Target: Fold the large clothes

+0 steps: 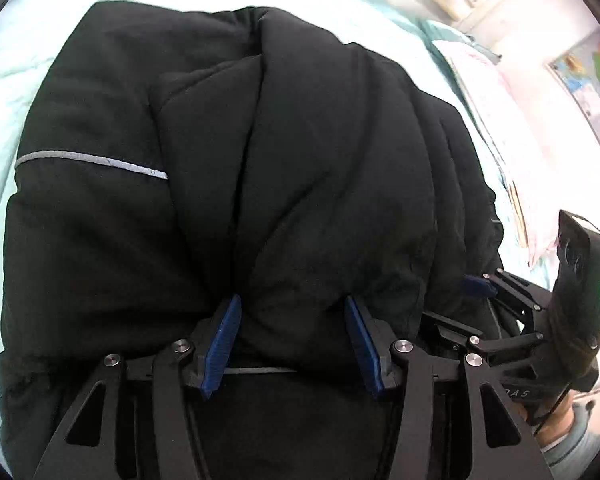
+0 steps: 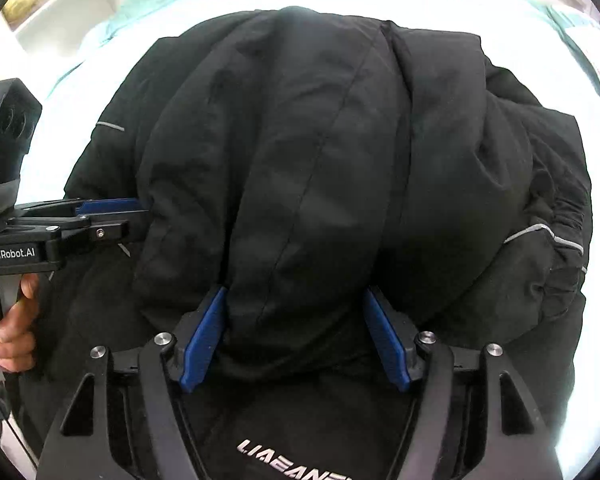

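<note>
A large black padded jacket (image 1: 204, 168) with thin grey reflective stripes lies bunched on a pale bed; it fills the right wrist view too (image 2: 324, 152). My left gripper (image 1: 292, 320) has its blue pads pressed on a thick fold of the jacket near its close edge. My right gripper (image 2: 296, 316) is likewise shut on a thick fold, above white lettering on the fabric. Each gripper shows in the other's view: the right one at the right edge of the left wrist view (image 1: 480, 286), the left one at the left edge of the right wrist view (image 2: 112, 210).
The bed (image 1: 4, 92) has a pale mint cover. A pink patterned pillow (image 1: 496, 120) lies at the right, under a wall with a coloured map (image 1: 592, 80). A white shelf (image 2: 64, 12) stands at the far left in the right wrist view.
</note>
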Motion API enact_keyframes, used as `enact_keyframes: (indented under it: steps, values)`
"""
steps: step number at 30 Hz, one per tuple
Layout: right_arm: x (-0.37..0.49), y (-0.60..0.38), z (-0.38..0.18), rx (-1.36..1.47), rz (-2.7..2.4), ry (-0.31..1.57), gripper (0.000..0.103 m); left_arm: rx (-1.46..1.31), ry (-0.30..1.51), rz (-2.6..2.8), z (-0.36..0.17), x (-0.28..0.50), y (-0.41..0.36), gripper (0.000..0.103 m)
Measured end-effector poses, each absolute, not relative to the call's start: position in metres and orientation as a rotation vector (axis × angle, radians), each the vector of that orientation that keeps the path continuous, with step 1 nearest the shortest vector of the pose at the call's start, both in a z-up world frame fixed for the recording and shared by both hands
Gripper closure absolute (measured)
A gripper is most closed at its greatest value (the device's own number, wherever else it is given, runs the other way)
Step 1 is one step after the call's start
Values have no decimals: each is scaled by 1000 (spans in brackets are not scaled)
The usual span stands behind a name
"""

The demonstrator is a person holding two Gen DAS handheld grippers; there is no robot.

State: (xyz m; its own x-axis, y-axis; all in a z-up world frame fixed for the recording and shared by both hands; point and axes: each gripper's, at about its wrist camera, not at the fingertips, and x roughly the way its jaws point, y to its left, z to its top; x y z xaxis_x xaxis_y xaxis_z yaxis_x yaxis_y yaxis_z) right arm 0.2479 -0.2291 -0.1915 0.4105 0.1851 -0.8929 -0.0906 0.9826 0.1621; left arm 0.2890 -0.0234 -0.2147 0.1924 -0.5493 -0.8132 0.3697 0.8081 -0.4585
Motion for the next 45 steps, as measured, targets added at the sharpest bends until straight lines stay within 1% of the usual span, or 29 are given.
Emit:
enact_keyframes:
  steps: [5, 8, 12, 15, 18, 20, 23, 27, 32, 36, 38, 43, 44, 45]
  values:
    - [225, -219, -197, 63, 156, 1023, 29, -161, 1113, -659, -210, 263, -16, 47]
    - [215, -219, -199, 60, 154, 983, 29, -161, 1056, -664, -202, 267, -16, 47]
    - [190, -223, -198, 90, 153, 975, 29, -140, 1008, -633, -192, 250, -10, 47]
    - [166, -231, -195, 140, 151, 1012, 29, -99, 986, -604, -179, 231, 0, 47]
    - [126, -240, -190, 155, 102, 1040, 29, -97, 937, -563, -159, 192, 34, 46]
    - [91, -241, -177, 123, 42, 1036, 28, -118, 929, -523, -149, 165, 62, 43]
    - [42, -254, -160, 112, -54, 1032, 28, -150, 922, -412, -140, 128, 114, 42]
    - [-7, -285, -139, 188, -135, 1009, 28, -258, 995, -330, -142, 97, 198, 41]
    - [-42, -322, -135, 285, -241, 1018, 29, -407, 1069, -371, -167, 82, 243, 41]
    - [-58, -337, -141, 318, -288, 1033, 32, -460, 1129, -442, -192, 77, 224, 41]
    - [-66, -341, -145, 350, -288, 1034, 33, -471, 1151, -454, -201, 77, 215, 41]
    - [-89, -357, -158, 432, -272, 1049, 33, -416, 1149, -444, -204, 75, 199, 41]
    - [-92, -360, -164, 457, -258, 1060, 33, -397, 1155, -437, -206, 75, 195, 41]
    - [-94, -363, -169, 482, -240, 1066, 38, -382, 1162, -429, -208, 76, 194, 41]
